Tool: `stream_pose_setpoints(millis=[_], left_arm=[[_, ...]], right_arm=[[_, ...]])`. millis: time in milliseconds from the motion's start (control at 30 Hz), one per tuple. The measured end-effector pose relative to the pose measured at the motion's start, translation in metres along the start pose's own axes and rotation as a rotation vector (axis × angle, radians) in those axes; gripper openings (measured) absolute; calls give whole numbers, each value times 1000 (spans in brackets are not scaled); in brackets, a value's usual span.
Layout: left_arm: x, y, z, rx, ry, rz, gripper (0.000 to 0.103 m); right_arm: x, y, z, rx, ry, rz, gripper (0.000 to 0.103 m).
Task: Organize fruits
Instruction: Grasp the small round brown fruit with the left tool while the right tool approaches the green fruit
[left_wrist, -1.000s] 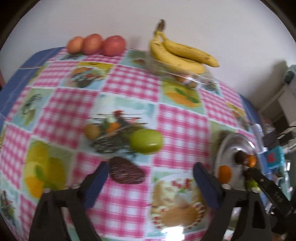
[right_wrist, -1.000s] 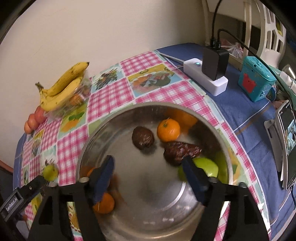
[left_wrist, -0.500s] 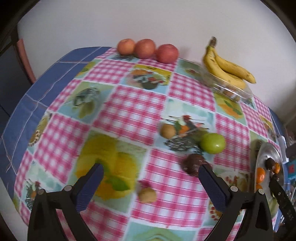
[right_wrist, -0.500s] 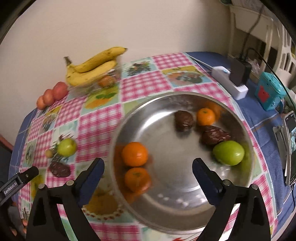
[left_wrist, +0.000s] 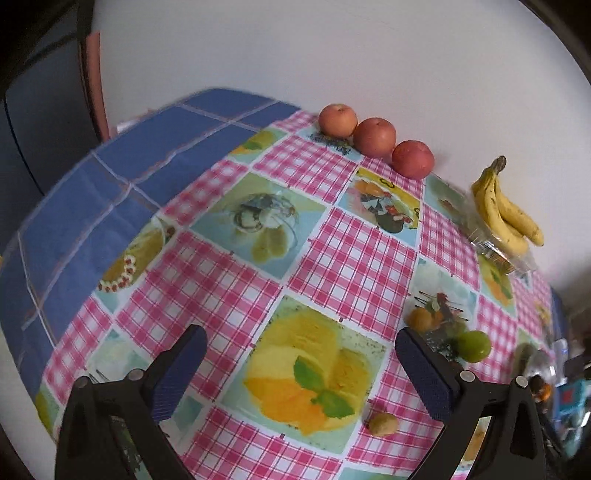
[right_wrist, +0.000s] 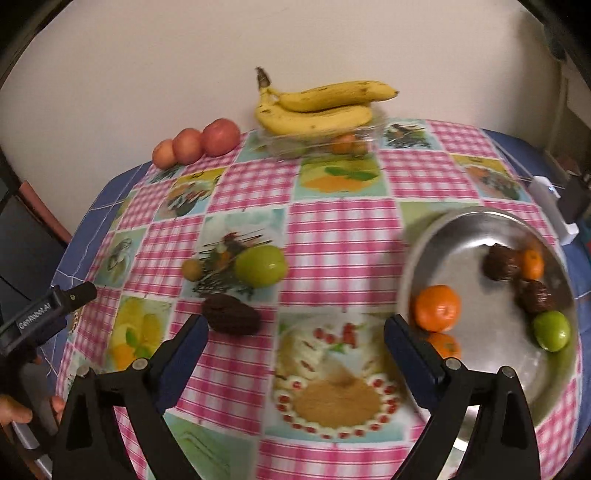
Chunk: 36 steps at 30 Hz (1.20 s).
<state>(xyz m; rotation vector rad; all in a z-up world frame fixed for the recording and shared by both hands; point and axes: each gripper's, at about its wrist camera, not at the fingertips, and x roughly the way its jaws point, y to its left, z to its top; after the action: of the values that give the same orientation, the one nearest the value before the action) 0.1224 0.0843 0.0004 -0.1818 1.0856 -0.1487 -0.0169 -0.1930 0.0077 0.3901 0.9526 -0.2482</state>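
The checked tablecloth (right_wrist: 332, 236) carries loose fruit: a green apple (right_wrist: 260, 266), a dark avocado (right_wrist: 231, 314) and a small yellow fruit (right_wrist: 192, 269) lie left of the steel bowl (right_wrist: 480, 229). Bananas (right_wrist: 317, 107) sit against the wall. The left gripper (left_wrist: 299, 365) and the right gripper (right_wrist: 295, 350) are both spread wide, empty.

I see three red apples (right_wrist: 195, 146) in a row against the wall, with bananas (right_wrist: 317, 107) beside them on a clear tray. Mid-table lie a green apple (right_wrist: 261, 266), a small yellowish fruit (right_wrist: 192, 269) and a dark brown fruit (right_wrist: 231, 315). Another small yellowish fruit (left_wrist: 383, 424) lies nearer my left side. The steel bowl (right_wrist: 443, 236) holds three oranges (right_wrist: 437, 307), two dark fruits (right_wrist: 500, 261) and a green one (right_wrist: 552, 330).
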Motion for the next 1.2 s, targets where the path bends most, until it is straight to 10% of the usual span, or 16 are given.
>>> stream_pose_setpoints(millis=[833,1200], left_arm=[[44,-45,-35,111,277,-171,86],[53,-59,-53,179,349,-197,50]], right_arm=[[39,11,24,81,33,77,75],[69,11,36,48,65,84,63]])
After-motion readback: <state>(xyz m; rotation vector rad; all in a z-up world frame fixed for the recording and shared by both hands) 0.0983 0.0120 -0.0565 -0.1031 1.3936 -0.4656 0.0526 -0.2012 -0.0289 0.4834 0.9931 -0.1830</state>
